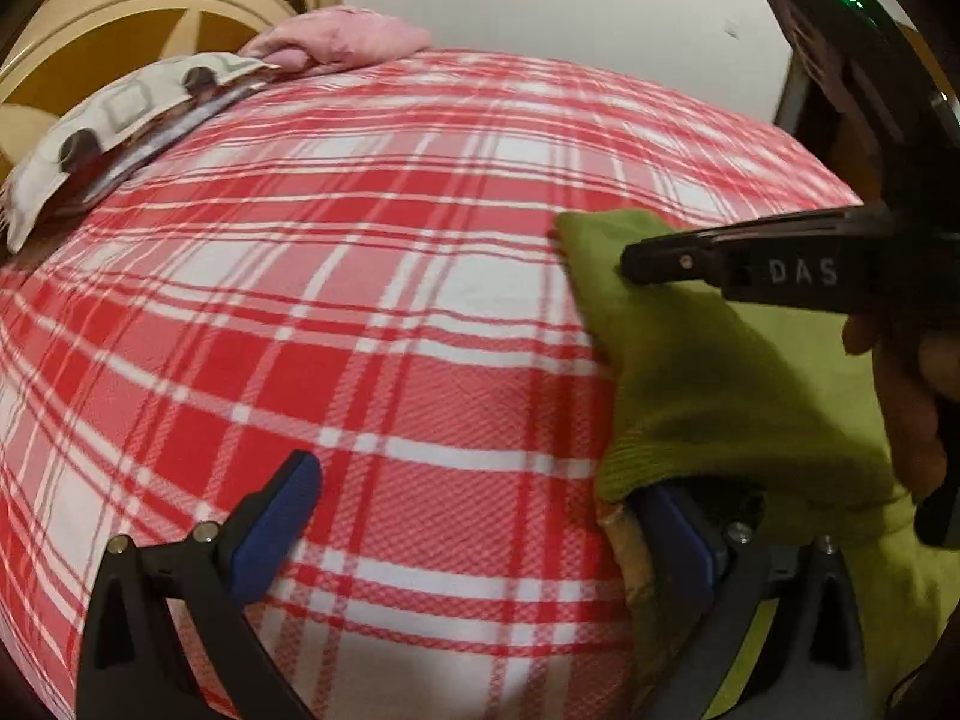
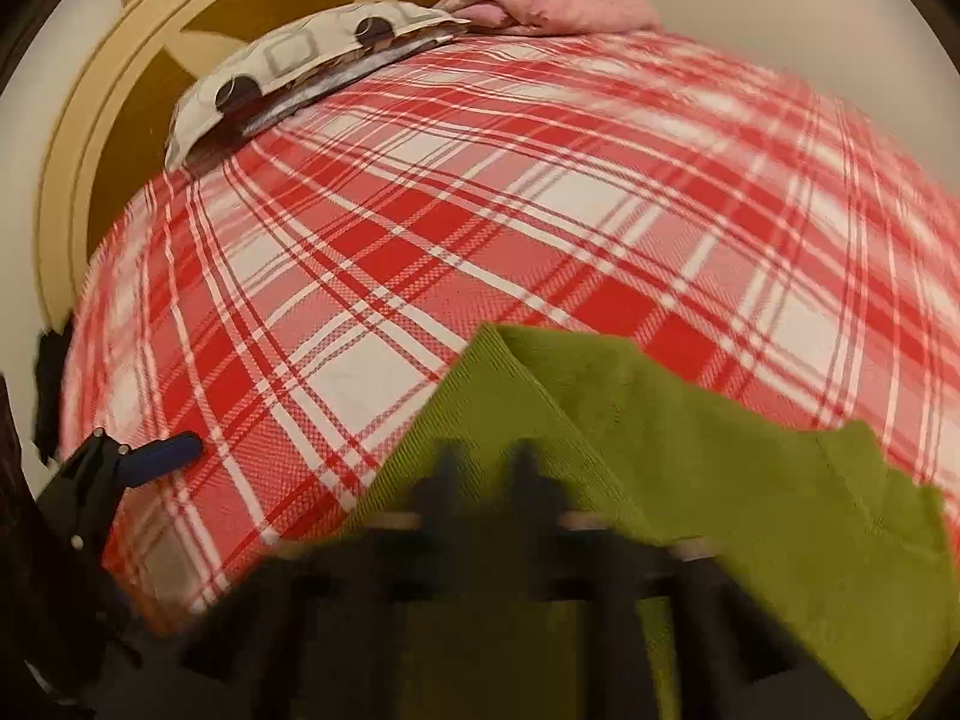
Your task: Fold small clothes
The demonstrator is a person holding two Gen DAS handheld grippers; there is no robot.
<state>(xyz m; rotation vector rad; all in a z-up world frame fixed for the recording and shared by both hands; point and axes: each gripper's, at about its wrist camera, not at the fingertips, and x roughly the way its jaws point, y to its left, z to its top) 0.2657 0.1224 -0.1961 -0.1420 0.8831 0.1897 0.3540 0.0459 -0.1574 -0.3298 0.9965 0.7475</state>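
A green knit garment (image 1: 720, 372) lies on the red and white plaid cloth (image 1: 372, 300) at the right. My left gripper (image 1: 480, 510) is open, its right finger (image 1: 678, 534) tucked under the garment's ribbed hem and its left finger (image 1: 276, 510) on bare plaid. My right gripper (image 1: 636, 264) comes in from the right above the garment; its fingers look closed together. In the right wrist view the garment (image 2: 750, 480) drapes over my right gripper (image 2: 486, 468), whose blurred fingers stand close together with a folded green edge over them. The left gripper (image 2: 162, 453) shows at the lower left.
A patterned grey and white cloth (image 1: 120, 126) and a pink garment (image 1: 342, 42) lie at the far left edge of the plaid surface. A tan round wooden frame (image 2: 78, 192) stands behind them. A pale wall is beyond.
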